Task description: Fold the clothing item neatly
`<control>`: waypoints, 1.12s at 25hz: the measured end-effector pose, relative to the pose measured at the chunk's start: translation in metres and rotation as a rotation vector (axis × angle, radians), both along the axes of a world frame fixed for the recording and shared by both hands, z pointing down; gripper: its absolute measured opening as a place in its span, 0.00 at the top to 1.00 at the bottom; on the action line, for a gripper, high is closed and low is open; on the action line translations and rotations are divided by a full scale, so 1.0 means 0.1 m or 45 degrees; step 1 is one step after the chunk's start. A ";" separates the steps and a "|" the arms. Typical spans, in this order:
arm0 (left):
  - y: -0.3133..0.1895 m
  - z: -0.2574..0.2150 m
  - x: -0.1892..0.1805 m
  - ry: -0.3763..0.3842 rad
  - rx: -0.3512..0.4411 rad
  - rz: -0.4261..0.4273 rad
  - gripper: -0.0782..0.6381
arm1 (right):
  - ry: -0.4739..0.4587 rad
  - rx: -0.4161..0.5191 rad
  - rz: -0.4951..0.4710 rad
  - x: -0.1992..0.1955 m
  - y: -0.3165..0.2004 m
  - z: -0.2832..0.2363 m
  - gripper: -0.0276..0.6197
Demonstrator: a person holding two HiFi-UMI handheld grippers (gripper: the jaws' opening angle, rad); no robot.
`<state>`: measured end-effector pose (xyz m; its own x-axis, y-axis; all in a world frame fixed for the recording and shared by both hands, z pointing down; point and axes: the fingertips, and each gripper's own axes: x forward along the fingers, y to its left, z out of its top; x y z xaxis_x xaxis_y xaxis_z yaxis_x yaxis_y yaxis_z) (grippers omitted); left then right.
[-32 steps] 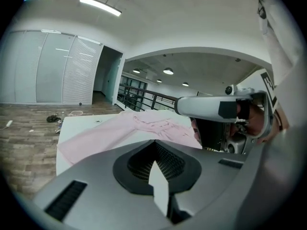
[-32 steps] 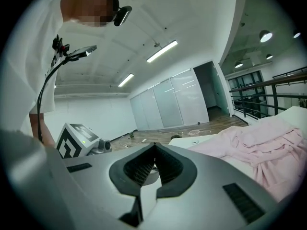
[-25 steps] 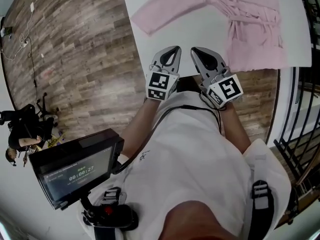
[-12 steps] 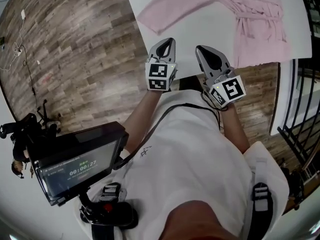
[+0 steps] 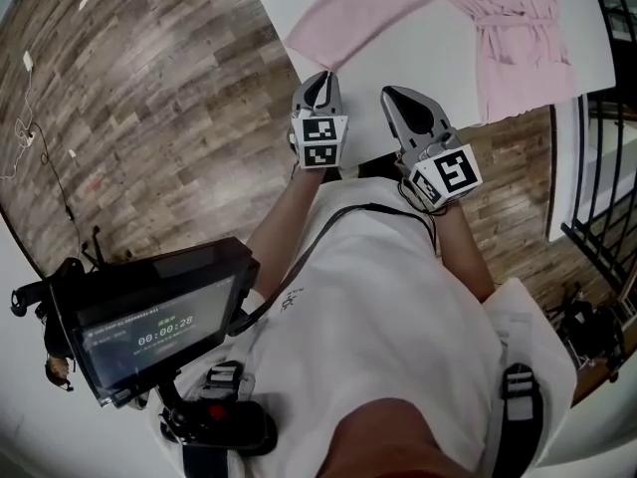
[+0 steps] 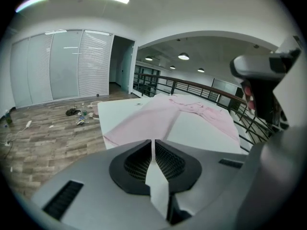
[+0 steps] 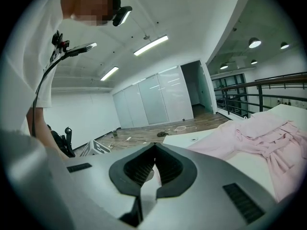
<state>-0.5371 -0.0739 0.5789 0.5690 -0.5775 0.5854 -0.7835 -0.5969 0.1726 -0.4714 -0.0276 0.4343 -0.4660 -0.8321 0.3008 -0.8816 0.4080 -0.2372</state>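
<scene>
A pink robe [image 5: 468,28] lies spread on the white table [image 5: 418,63], one sleeve [image 5: 343,18] stretched toward the table's near left corner. In the left gripper view the sleeve [image 6: 144,123] lies just ahead of the jaws and the body [image 6: 206,114] runs to the far right. My left gripper [image 5: 320,76] is shut and empty, its tip just short of the sleeve's end. My right gripper [image 5: 391,96] is shut and empty over the bare near edge of the table. The robe's body [image 7: 268,133] shows to the right in the right gripper view.
Wood floor [image 5: 149,118] runs to the left of the table. A black railing [image 5: 597,187] stands on the right. A screen on a stand [image 5: 149,327] is at the lower left. Small clutter [image 6: 76,113] lies on the floor beyond the table.
Both grippers have moved forward toward the table's near edge, the left one further, up to the sleeve end. Both stayed shut.
</scene>
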 end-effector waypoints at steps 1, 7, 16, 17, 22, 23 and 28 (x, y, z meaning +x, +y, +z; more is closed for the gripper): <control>0.01 0.04 0.00 -0.012 -0.005 0.001 0.88 | 0.003 -0.003 0.013 0.02 0.03 0.00 0.95; 0.11 0.27 0.10 -0.122 -0.027 0.090 0.71 | 0.019 -0.028 0.093 0.19 0.12 -0.04 0.95; 0.08 0.45 0.09 -0.238 -0.078 0.124 0.71 | 0.045 -0.022 0.130 0.29 0.16 -0.12 0.95; 0.07 0.46 0.08 -0.245 -0.081 0.122 0.71 | 0.044 -0.025 0.140 0.30 0.16 -0.13 0.95; -0.04 0.46 -0.01 -0.264 -0.074 0.113 0.85 | 0.046 -0.018 0.176 0.35 0.19 -0.14 0.95; -0.07 0.42 -0.01 -0.259 -0.064 0.111 0.85 | 0.043 -0.017 0.184 0.36 0.20 -0.15 0.95; -0.21 0.16 0.16 -0.212 0.059 0.091 0.85 | 0.038 -0.018 0.210 0.53 0.28 -0.01 0.95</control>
<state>-0.5208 -0.0949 0.5948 0.5070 -0.5678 0.6486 -0.7541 -0.6566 0.0147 -0.4180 0.0007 0.4332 -0.3138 -0.8923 0.3245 -0.9432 0.2537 -0.2146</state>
